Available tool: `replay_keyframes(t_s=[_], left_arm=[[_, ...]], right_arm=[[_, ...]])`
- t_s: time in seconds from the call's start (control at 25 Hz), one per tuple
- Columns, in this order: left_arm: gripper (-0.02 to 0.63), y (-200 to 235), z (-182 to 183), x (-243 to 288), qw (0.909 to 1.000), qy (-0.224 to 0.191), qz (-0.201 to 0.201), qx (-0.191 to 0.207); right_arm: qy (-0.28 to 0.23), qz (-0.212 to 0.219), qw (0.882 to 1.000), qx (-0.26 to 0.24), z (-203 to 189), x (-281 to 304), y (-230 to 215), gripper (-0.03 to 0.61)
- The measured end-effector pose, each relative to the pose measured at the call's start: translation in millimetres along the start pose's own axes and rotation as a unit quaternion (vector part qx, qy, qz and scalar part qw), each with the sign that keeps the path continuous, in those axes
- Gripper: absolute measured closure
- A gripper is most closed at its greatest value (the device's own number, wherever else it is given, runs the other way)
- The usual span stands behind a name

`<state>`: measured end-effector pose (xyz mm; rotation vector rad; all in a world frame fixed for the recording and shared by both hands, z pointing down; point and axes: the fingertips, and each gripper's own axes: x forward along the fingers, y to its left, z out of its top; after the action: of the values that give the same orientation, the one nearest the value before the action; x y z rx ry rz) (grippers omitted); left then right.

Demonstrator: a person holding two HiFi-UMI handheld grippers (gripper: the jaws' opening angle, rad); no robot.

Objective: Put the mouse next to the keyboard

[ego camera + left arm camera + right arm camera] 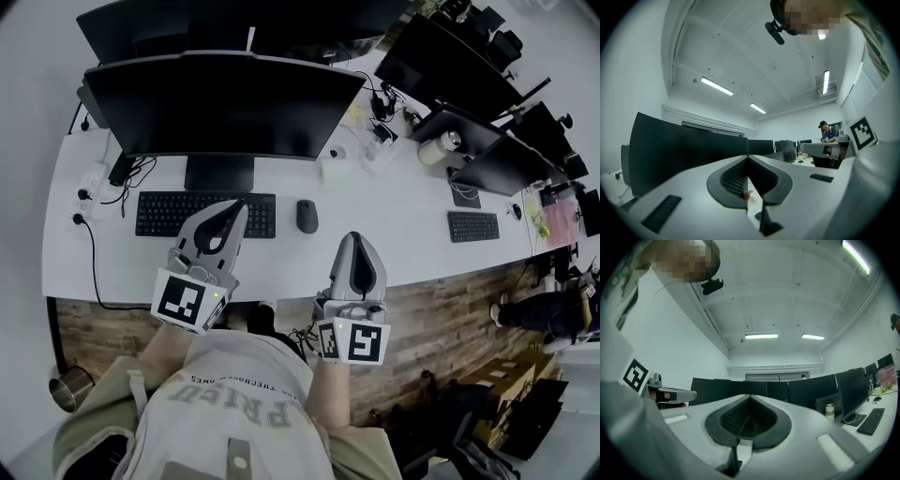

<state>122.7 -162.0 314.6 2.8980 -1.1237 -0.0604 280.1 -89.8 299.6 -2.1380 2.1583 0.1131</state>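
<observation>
White desk [422, 234]; left tongs [236, 204], right tongs [357, 236] closed, empty, angled upward, seemingly hovering.

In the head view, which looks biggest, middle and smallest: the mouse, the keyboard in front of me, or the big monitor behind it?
1. Monitor, biggest by far.
2. Keyboard, clearly next, though partly covered.
3. Mouse, smallest.
</observation>
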Motion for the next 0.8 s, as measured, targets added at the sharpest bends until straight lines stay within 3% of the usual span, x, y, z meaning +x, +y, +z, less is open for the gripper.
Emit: replay_keyframes(t_s=[0.12,0.24,0.4,0.8], left_arm=[[0.603,-1,1,1,1.0,-0.001,0.002,0.001],[0.603,-3,-1,2,1.0,0.003,0.004,0.0],[0.603,-7,-3,1,1.0,0.006,0.003,0.0],[0.603,-4,-5,3,0.9999,0.008,0.014,-0.004]], right_arm=[[-0.006,-0.007,1.0,-0.006,4,2,-1,0.577],[0.035,-0.036,0.998,-0.049,-17,6,-7,0.577],[0.045,-0.034,0.998,-0.019,-28,3,-5,0.578],[0.035,-0.022,0.999,-0.022,-22,6,-8,0.578]])
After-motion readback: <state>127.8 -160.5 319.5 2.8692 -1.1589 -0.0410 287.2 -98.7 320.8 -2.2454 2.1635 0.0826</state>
